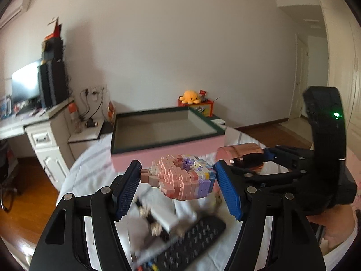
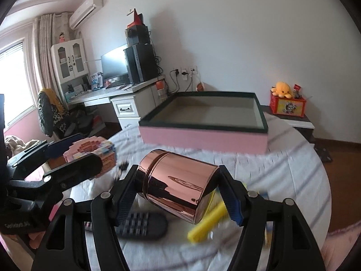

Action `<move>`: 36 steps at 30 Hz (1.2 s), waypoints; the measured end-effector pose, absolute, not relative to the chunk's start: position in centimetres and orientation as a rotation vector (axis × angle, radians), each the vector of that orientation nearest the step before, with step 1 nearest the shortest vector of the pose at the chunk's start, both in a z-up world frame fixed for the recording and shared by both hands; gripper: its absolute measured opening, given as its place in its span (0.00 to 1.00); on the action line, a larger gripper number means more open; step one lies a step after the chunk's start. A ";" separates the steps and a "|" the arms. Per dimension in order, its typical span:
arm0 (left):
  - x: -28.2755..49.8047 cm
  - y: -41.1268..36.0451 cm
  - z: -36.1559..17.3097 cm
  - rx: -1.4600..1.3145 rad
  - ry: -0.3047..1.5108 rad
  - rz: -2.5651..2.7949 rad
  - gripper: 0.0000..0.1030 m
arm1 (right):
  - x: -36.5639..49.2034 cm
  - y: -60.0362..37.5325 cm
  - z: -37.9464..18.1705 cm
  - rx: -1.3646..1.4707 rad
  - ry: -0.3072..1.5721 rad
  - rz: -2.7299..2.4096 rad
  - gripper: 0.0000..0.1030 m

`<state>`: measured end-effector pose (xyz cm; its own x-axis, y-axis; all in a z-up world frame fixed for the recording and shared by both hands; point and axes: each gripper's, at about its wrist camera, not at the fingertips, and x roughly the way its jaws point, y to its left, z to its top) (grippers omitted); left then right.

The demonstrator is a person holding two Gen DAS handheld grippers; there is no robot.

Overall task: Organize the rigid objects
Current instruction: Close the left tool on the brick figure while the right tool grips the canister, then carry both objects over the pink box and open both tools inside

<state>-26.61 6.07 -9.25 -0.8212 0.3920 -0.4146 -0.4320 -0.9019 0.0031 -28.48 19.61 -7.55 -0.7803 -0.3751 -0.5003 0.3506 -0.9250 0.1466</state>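
Pink bricks made up most of the block figure (image 1: 180, 177) that was clamped between the blue pads of the left hand-held gripper (image 1: 178, 185), and the figure was held clear of the bed (image 1: 94, 171), in front of the open box (image 1: 167, 133). Purple, blue and yellow bricks were seen on the side of the figure that lay against the right-hand pad. A rose-gold metal can (image 2: 177, 186) was clamped on its side between the pads of the right hand-held gripper (image 2: 178, 190), lid end against the left pad and base against the right one, also in front of the box and raised off the striped bedcover. The box, pink on the outside with a dark green rim and a pale inside, stood on the bed beyond both held things. Nearer than the box, under the hand-held grippers, a black remote control (image 1: 194, 237) and a yellow object (image 2: 206, 224) lay on the cover; both were blurred. Small blurred items were also seen beside the remote control, too unclear to be named. Behind the box, a yellow plush toy (image 2: 282, 89) sat on a red container.
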 end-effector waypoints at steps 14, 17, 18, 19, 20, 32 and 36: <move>-41.0 8.0 -7.6 -0.745 0.194 2.674 0.67 | -40.7 18.8 -7.4 0.928 0.078 -2.640 0.67; -44.5 8.1 -8.9 -0.859 0.155 2.651 0.67 | -43.0 19.0 -8.2 0.986 0.065 -2.633 0.67; -45.3 8.2 -9.3 -0.886 0.146 2.649 0.67 | -43.6 19.1 -8.5 1.001 0.057 -2.631 0.67; -46.0 8.2 -9.7 -0.912 0.146 2.651 0.67 | -44.0 19.2 -8.7 1.015 0.054 -2.629 0.67; -46.8 8.2 -10.2 -0.936 0.141 2.651 0.67 | -44.6 19.3 -9.0 1.036 0.072 -2.633 0.67; -49.3 8.2 -13.2 -1.045 0.097 2.621 0.77 | -47.4 20.5 -11.8 1.169 -0.008 -2.599 0.68; -48.6 7.5 -12.0 -0.974 0.062 2.655 0.98 | -46.9 20.8 -10.9 1.136 -0.046 -2.607 0.82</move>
